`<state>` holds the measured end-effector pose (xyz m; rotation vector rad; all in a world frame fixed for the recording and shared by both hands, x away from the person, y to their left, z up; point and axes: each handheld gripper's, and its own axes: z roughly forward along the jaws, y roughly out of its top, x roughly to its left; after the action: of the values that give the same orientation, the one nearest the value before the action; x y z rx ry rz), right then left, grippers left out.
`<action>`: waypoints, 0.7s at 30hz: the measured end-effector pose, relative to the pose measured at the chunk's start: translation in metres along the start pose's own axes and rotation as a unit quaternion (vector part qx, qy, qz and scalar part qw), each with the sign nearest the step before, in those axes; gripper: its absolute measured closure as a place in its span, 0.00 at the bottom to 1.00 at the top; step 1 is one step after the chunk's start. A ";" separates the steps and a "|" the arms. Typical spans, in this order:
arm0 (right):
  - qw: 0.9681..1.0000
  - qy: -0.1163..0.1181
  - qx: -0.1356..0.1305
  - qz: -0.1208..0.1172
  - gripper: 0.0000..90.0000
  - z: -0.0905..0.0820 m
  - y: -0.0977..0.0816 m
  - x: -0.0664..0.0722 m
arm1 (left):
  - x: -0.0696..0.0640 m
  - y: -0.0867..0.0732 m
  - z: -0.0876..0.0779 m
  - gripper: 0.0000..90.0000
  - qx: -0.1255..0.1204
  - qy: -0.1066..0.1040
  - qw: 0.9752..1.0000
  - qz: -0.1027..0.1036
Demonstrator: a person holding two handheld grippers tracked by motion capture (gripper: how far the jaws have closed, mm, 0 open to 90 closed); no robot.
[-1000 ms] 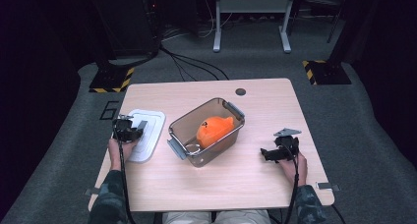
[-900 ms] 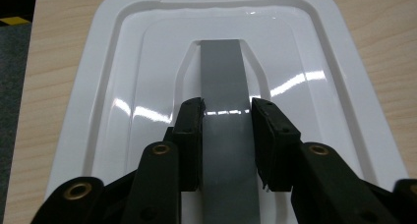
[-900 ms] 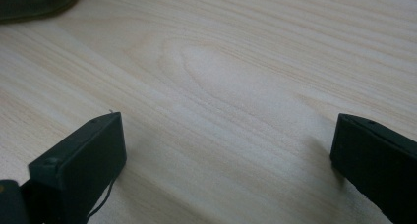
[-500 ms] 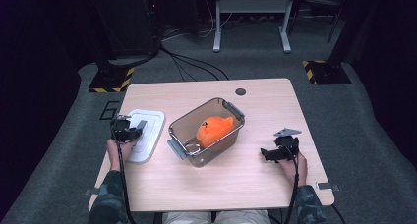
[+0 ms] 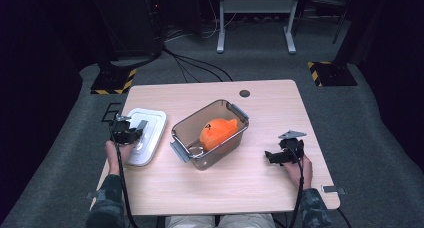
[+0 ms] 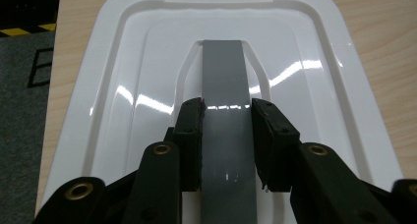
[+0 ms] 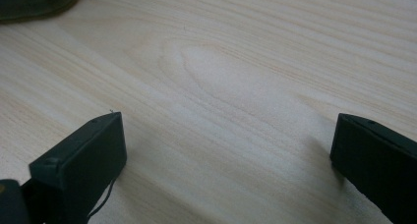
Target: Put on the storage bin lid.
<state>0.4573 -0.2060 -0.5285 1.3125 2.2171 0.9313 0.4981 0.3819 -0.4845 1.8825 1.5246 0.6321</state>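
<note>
My left gripper (image 6: 226, 121) sits over the white lid (image 5: 148, 130) near the table's (image 5: 270, 188) left edge, its jaws closed in against the two long sides of the lid's grey handle strip (image 6: 224, 76). My right gripper (image 7: 228, 150) rests low over bare wood with its jaws spread wide and holding nothing, well apart from the clear container (image 5: 227, 113) with the orange object (image 5: 217, 133) at the table's middle, and open tabletop lies all around it.
</note>
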 end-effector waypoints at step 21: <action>1.000 0.000 0.003 0.003 0.00 0.000 0.000 0.000 | -0.001 0.017 -0.019 0.74 -0.010 -0.010 1.000 0.016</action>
<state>0.4569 -0.2057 -0.5282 1.3226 2.2182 0.9290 0.4959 0.3818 -0.4591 1.8958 1.4728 0.6398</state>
